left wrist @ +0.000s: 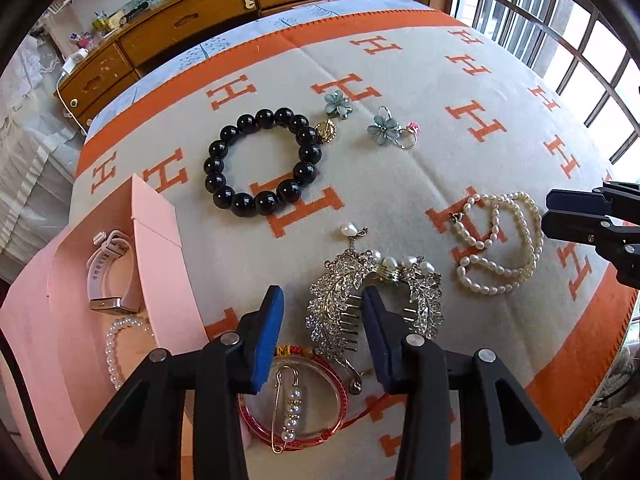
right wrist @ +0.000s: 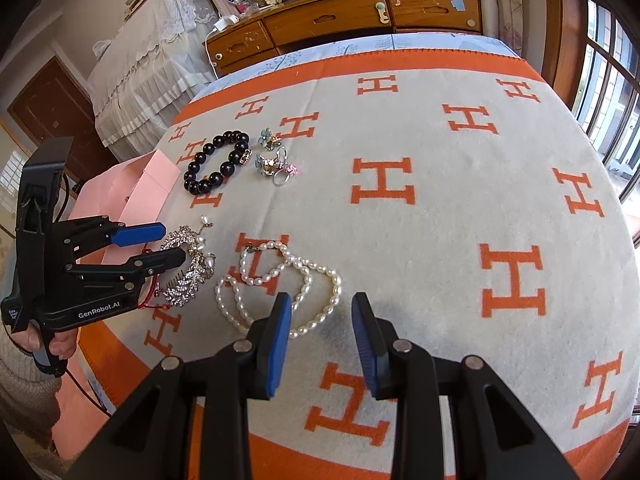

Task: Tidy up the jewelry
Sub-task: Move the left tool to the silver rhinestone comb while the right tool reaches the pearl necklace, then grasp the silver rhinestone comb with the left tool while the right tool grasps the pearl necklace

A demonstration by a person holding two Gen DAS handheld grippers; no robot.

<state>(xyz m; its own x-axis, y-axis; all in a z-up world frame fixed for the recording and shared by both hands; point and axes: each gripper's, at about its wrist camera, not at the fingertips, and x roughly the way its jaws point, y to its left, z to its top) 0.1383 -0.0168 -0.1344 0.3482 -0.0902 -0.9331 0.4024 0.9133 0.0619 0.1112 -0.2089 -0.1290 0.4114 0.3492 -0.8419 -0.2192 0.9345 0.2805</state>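
My left gripper (left wrist: 322,320) points down over a silver rhinestone hair comb (left wrist: 332,312). Its blue pads stand apart on either side of the comb's leaf, with a gap at the left pad; it is open. Just under the fingers lie a red bangle (left wrist: 334,408) and a pearl safety pin (left wrist: 290,412). My right gripper (right wrist: 322,320) hangs open at the near edge of a white pearl necklace (right wrist: 280,280), and the pads do not press it. A black bead bracelet (left wrist: 260,160) lies farther back.
A pink box (left wrist: 156,248) at the left holds a pink watch (left wrist: 112,272) and a pearl bracelet (left wrist: 116,344). Two blue flower pieces (left wrist: 384,130), a ring (left wrist: 406,140) and a gold pendant (left wrist: 326,131) lie behind. An orange-and-cream blanket (right wrist: 460,200) covers the table. A wooden dresser (right wrist: 340,20) stands beyond.
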